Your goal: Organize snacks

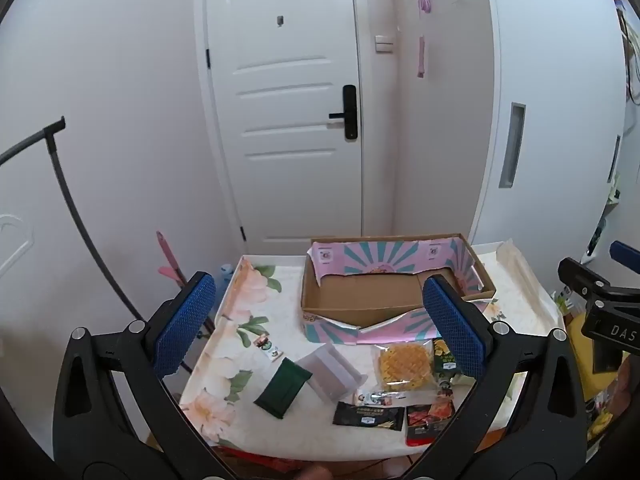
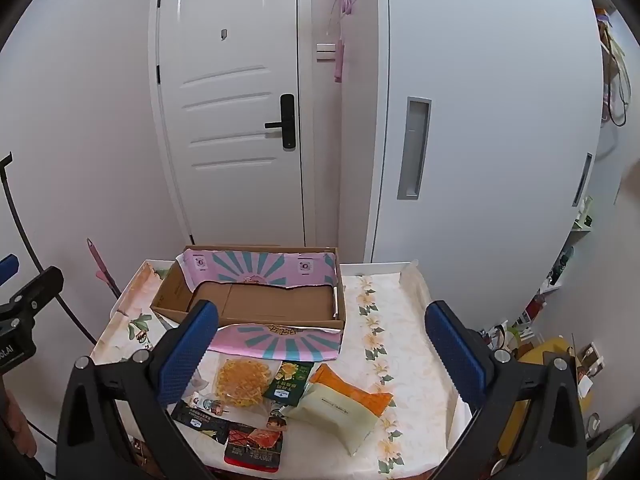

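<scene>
Green packet (image 1: pixel 447 362) half hidden behind left tool (image 1: pixel 320 326), label unreadable

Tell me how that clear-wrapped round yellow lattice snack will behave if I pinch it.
The clear-wrapped round yellow lattice snack looks thin and openwork, so it is probably brittle and may crack under a hard squeeze. Its glossy film looks loose and likely slippery. It lies flat on the floral tablecloth, so it probably slides rather than rolls.

Lighting: soft, even daylight, cool cast; source not visible. Shadows: faint. Glare: slight sheen on white door (image 1: pixel 288 120). Focus: mostly sharp throughout. Distortion: strong fisheye bowing, dark vignette at all corners of both views.
</scene>
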Action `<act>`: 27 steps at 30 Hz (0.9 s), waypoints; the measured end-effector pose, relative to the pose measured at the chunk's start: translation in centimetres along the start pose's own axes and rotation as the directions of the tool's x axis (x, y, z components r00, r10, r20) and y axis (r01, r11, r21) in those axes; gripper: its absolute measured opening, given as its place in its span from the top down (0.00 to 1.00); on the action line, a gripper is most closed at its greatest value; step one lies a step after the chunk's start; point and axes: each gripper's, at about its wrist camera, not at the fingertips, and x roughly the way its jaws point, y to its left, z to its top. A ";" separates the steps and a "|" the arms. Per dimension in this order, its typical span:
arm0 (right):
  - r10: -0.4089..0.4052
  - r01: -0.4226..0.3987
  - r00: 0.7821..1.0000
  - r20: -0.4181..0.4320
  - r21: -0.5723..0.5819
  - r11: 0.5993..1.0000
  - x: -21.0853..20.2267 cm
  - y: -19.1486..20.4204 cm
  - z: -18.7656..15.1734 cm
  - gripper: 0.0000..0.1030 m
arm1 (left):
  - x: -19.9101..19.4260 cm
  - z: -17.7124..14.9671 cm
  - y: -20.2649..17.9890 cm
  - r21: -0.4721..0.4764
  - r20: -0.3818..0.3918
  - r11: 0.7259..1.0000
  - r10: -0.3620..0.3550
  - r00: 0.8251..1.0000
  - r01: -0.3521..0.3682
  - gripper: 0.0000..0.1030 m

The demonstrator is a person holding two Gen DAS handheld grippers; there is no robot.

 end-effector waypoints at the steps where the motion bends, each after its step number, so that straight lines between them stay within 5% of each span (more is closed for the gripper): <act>1: -0.003 0.003 1.000 0.007 -0.002 1.000 0.0 0.0 0.0 0.01 | 0.1 0.0 0.2 -0.006 -0.002 1.000 -0.005 1.000 0.005 0.00; 27: 0.002 -0.002 1.000 0.009 -0.004 1.000 -0.6 0.2 0.1 0.01 | -0.4 0.0 -0.5 0.008 0.007 1.000 0.000 1.000 0.000 0.00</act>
